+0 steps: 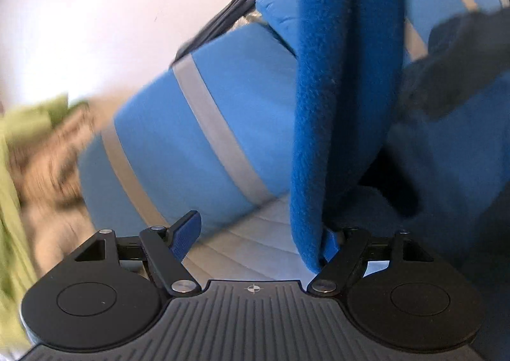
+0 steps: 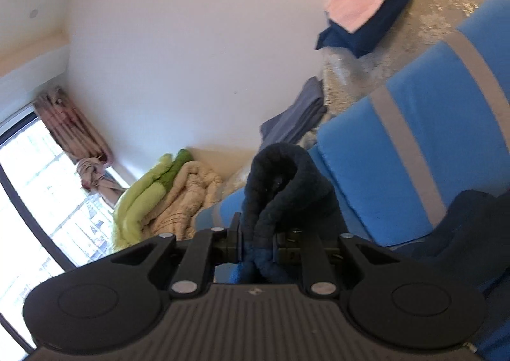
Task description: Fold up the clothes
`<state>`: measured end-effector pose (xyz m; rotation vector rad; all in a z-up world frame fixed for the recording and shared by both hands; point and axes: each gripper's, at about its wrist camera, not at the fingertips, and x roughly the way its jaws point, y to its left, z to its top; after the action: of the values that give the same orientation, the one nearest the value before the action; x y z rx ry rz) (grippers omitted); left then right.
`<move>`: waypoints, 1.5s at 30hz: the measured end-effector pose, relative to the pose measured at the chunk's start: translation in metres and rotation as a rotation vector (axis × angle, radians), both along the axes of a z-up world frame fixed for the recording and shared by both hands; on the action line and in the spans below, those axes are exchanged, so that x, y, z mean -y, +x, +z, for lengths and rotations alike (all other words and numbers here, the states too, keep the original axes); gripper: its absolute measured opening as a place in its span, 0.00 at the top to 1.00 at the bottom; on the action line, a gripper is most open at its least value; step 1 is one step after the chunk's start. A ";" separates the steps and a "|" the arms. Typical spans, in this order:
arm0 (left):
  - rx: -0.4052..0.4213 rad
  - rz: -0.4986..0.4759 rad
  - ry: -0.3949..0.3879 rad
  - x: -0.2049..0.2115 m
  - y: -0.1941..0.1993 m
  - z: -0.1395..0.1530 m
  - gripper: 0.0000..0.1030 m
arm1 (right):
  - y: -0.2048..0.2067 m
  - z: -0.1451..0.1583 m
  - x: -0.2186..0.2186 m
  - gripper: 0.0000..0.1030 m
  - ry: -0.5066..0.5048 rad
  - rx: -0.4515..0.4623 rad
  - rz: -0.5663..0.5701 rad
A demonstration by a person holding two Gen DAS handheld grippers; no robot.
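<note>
**Blue fleece garment raised in right jaws; left jaws wide, fabric against one finger**

The bed (image 2: 446, 26), covered in a pale patterned spread, carries a light-blue mat with grey stripes (image 1: 229, 112) across its near portion. At the far side of the bed lies a folded pile, pink over navy (image 2: 366, 7); nearer, a folded grey-blue item (image 2: 296, 118). A green and cream quilt (image 2: 169, 195) is bunched at the far left, by the window (image 2: 32, 195).

The blue fleece garment (image 1: 344, 90) hangs as a vertical band in front of the left gripper (image 1: 258, 243). Its lower edge sits against the inner face of the right-hand finger. The left jaws stand wide apart and the left-hand finger (image 1: 186, 233) is clear of the fabric; no clamping is evident.

The right gripper (image 2: 258, 246) has its jaws nearly closed on a bunched fold of the same garment, which humps up just beyond the fingertips and trails down below them.
</note>
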<state>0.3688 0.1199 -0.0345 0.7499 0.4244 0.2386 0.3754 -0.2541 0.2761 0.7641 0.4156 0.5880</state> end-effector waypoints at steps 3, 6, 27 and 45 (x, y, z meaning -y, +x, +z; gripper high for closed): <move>0.008 -0.069 0.243 -0.003 0.005 -0.010 0.18 | 0.007 -0.013 0.010 0.84 0.009 -0.044 -0.030; 0.011 -0.173 0.503 0.001 0.000 -0.033 0.16 | 0.013 -0.029 0.018 0.84 0.021 -0.092 -0.056; -0.119 -0.247 -0.707 -0.033 -0.050 0.000 0.17 | 0.021 0.036 -0.015 0.84 0.056 0.019 0.020; -0.337 -0.177 -0.859 -0.043 -0.030 -0.036 0.83 | 0.013 0.105 -0.031 0.84 -0.016 0.109 -0.007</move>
<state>0.3393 0.1627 -0.0702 -0.0275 0.7087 -0.2415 0.3887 -0.2226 0.3815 0.7143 0.3170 0.6157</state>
